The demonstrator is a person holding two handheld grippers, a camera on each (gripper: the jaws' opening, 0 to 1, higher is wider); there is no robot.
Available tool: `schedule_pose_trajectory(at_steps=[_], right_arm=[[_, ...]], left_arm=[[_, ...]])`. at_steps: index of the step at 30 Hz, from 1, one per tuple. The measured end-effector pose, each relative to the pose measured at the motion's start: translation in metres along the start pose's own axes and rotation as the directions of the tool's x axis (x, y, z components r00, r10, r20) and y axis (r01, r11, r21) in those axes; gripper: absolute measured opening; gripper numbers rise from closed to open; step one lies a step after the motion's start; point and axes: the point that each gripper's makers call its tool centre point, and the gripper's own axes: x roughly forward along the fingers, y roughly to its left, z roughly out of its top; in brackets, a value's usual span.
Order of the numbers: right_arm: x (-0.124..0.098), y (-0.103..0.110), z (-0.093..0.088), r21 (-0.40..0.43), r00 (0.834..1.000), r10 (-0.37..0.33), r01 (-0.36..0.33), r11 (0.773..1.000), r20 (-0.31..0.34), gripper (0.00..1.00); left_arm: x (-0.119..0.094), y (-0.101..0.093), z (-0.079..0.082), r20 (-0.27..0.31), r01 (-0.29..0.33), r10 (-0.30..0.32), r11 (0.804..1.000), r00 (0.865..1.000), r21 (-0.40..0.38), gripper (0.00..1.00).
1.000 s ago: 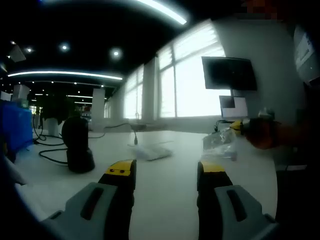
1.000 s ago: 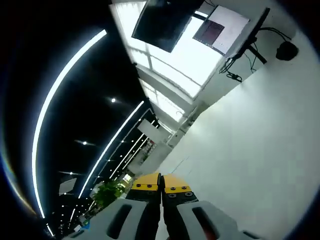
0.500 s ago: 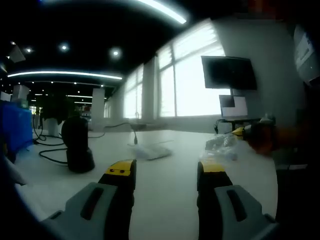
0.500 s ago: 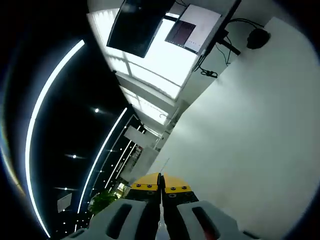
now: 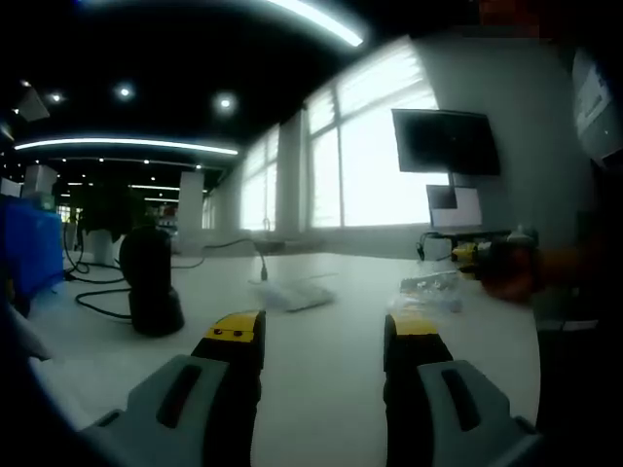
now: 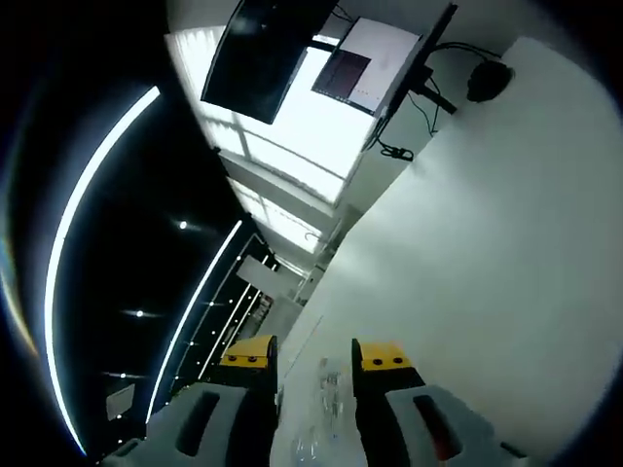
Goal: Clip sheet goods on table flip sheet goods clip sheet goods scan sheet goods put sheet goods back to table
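Left gripper has its two yellow-tipped jaws spread wide, nothing between them, sitting bottom center of the left gripper view over the white table. Right gripper is released too, jaws apart, with one clear plastic sheet goods packet lying in the gap between them on the table. In the left gripper view that same packet shows right of center, flat on the table, with the other gripper just beside it. Further out: one black scanner on the left, one white flat item mid-table, two monitors upper right.
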Motion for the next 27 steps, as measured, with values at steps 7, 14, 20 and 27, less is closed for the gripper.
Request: schedule_pose_trajectory(at_steps=[7,14,20,27], right_arm=[[0.001,0.013,0.012,-0.155,0.998,0.051,-0.043,0.987,0.043,0.46],[0.003,0.041,0.014,-0.368,0.987,0.16,-0.142,0.919,0.02,0.55],[0.002,0.063,0.016,-0.548,0.976,0.219,-0.184,0.816,-0.002,0.54],[0.008,0.085,0.007,-0.625,0.956,0.273,-0.279,0.729,-0.108,0.56]], left_arm=[[0.0,0.0,0.0,-0.001,-0.001,0.001,1.0,1.0,0.001,0.41],[0.0,0.0,0.0,-0.001,-0.001,0.001,1.0,1.0,0.002,0.41],[0.0,0.0,0.0,0.001,0.0,0.0,1.0,1.0,0.001,0.41],[0.0,0.0,0.001,0.005,0.002,-0.002,1.0,1.0,0.0,0.41]])
